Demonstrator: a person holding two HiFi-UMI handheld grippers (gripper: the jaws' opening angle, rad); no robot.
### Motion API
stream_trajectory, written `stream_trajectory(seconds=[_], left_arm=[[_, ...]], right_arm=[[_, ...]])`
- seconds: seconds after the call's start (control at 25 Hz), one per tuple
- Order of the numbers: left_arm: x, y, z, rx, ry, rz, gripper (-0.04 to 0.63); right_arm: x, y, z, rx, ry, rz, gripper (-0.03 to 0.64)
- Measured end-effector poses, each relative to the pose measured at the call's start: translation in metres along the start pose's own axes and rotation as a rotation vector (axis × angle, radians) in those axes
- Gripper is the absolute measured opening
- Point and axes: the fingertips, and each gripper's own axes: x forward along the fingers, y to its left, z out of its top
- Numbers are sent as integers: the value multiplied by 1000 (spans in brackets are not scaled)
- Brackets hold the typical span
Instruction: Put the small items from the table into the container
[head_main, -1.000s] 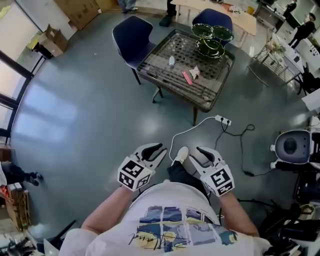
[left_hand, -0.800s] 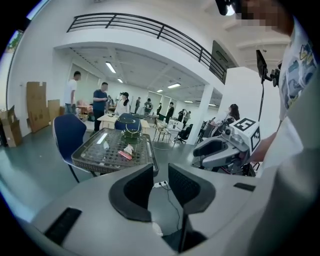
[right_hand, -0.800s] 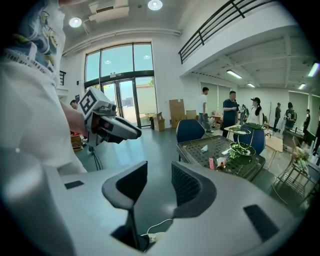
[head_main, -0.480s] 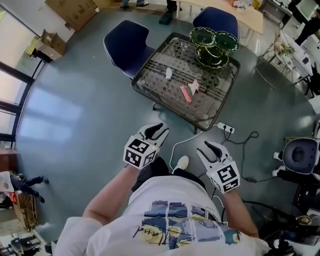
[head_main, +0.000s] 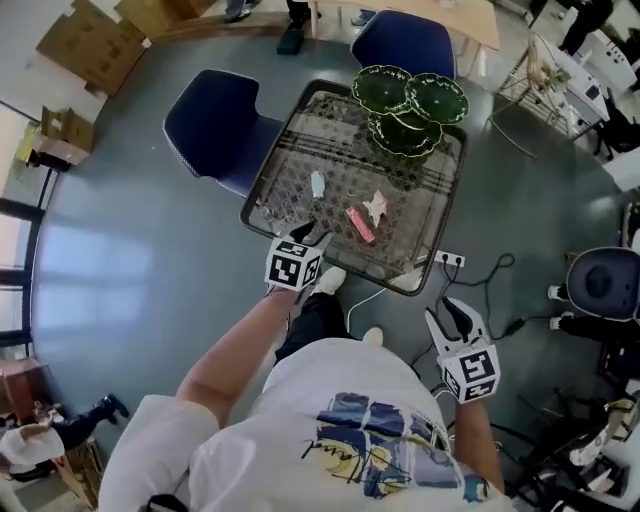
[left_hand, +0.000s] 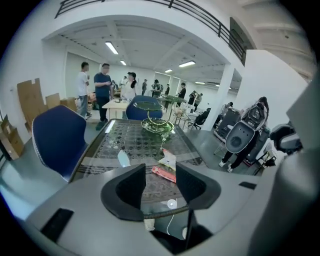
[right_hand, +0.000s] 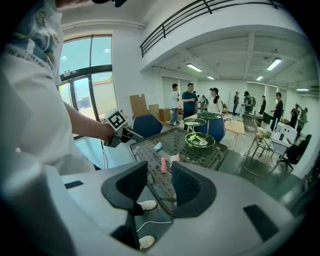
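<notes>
Small items, three in all, lie loose on the patterned glass table (head_main: 290, 160), all beyond the left gripper's (head_main: 312, 237) fingertips. Nearest those tips is a flat red packet (left_hand: 163, 173), long and narrow, lying slantwise; in the left gripper view it shows just past the gap between the fingers. Touching or almost touching its far end is a crumpled white wrapper (left_hand: 168, 159). Off to the left of the tips, apart from the other two, lies a pale blue packet (left_hand: 123, 158). Farther out, at the table's far end, stands the green tiered dish (head_main: 408, 105), three scalloped glass bowls on a stand.

The left gripper's fingers are spreading, with nothing between them. The right gripper (head_main: 452, 312) hangs off the table's near corner, well back from the items, its fingers a little apart and empty.

Any print on the packets is too small to read; the only clear marks are the black-and-white squares on each gripper's cube. The left gripper's own body hides the table's near edge in its view, and I cannot tell what the bowls hold.
</notes>
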Motion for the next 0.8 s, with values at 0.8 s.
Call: stream_trajectory(seconds=[0.8], left_arm=[[207,160,-7,90,387,71,209]], right_arm=[[38,-18,43,289,113,-381,137]])
